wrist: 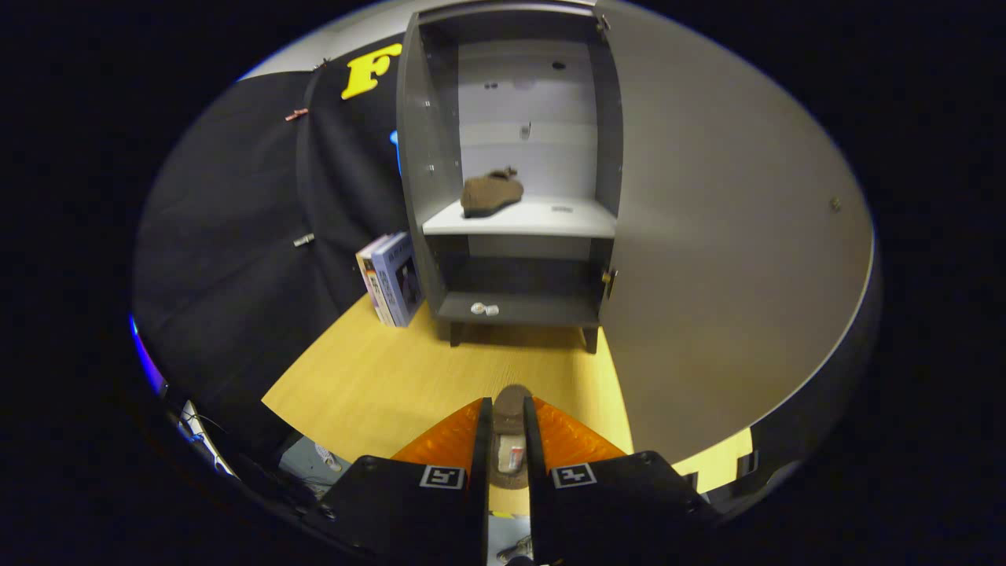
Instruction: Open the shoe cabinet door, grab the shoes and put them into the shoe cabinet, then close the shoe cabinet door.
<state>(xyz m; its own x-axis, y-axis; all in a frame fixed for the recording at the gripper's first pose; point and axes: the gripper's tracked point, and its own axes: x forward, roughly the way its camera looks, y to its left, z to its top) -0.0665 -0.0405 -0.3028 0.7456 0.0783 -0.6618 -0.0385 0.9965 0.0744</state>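
1 shoe (491, 192) on cabinet shelf (542, 220)

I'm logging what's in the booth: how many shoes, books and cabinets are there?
Shoes: 2, one on the cabinet shelf, one gripped in the claw
Books: 2, beside the cabinet
Cabinets: 1, door open
Total: 5

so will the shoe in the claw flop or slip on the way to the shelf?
Probably holds: the claw pinches the brown shoe from both sides. It looks soft, so the free toe may sag. Likely light for its size.
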